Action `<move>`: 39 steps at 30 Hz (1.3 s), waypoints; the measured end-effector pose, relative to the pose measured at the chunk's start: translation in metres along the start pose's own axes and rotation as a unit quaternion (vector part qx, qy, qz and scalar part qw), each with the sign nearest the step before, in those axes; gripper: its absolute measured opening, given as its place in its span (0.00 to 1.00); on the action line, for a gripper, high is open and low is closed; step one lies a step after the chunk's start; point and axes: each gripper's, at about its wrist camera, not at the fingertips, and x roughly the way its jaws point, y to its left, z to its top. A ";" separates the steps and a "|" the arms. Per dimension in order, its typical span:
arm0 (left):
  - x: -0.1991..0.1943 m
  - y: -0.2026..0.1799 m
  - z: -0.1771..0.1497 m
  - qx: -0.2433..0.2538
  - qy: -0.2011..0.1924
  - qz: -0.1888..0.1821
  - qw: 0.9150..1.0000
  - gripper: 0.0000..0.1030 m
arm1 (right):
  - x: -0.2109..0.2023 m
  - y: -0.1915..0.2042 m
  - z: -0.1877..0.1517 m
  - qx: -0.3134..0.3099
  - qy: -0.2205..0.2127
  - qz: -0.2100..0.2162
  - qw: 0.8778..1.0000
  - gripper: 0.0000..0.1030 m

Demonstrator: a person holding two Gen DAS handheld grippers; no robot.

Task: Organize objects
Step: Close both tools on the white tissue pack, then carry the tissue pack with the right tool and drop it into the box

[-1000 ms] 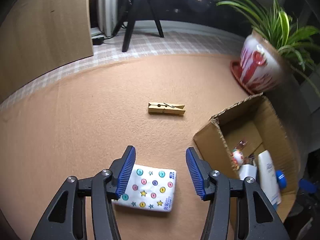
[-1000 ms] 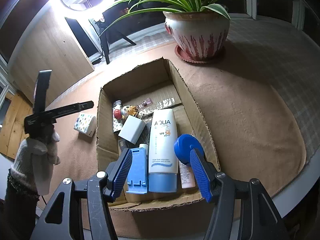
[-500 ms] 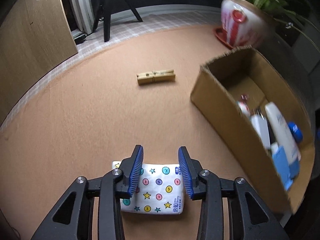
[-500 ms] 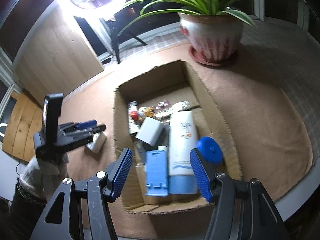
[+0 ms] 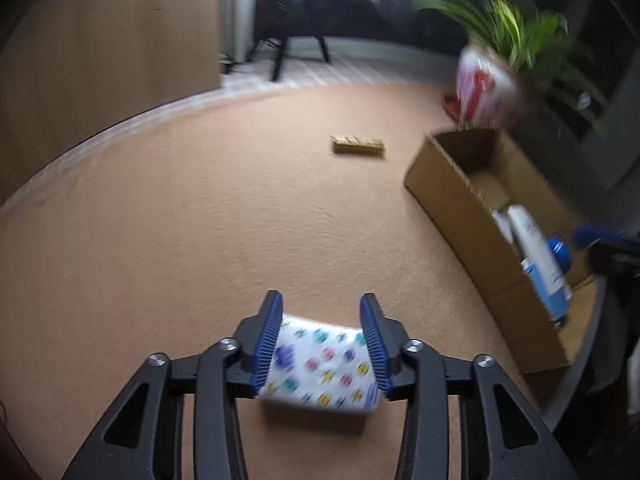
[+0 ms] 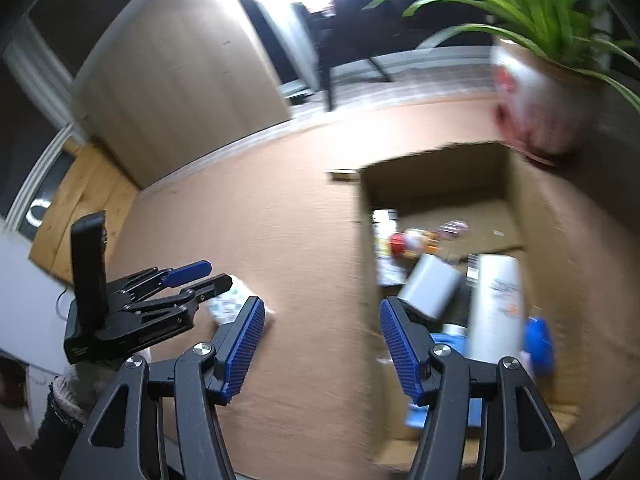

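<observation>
**Tissue pack between the left pads**

Holding our left gripper (image 5: 320,336) low over the brown mat (image 5: 200,220), we have the star-printed tissue pack (image 5: 320,364) between its blue pads as the jaws are opening. Our right gripper (image 6: 320,344) stands released and empty beside the cardboard box (image 6: 552,240). A clothespin (image 5: 357,145) lies farther off.

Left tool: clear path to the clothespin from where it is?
Probably not yet: the left tool has the tissue pack between its opening jaws. The mat toward the clothespin is bare.
</observation>
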 end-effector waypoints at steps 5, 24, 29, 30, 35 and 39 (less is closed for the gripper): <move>-0.019 0.030 -0.027 -0.057 0.007 -0.014 0.998 0.47 | 0.035 0.029 0.014 -0.027 0.033 0.037 0.998 0.55; 0.003 0.037 -0.061 -0.111 0.039 -0.074 0.990 0.47 | 0.136 0.066 0.026 -0.011 0.162 0.097 0.982 0.38; 0.006 0.043 -0.060 -0.120 0.039 -0.069 0.990 0.47 | 0.134 0.068 0.021 0.000 0.168 0.108 0.980 0.36; 0.006 0.043 -0.060 -0.119 0.040 -0.068 0.990 0.47 | 0.134 0.067 0.019 0.001 0.169 0.109 0.980 0.36; 0.006 0.042 -0.060 -0.112 0.037 -0.063 0.991 0.49 | 0.139 0.059 0.011 0.004 0.187 0.126 0.974 0.36; 0.003 0.038 -0.065 -0.104 0.039 -0.067 0.992 0.51 | 0.143 0.053 0.006 -0.001 0.192 0.129 0.973 0.35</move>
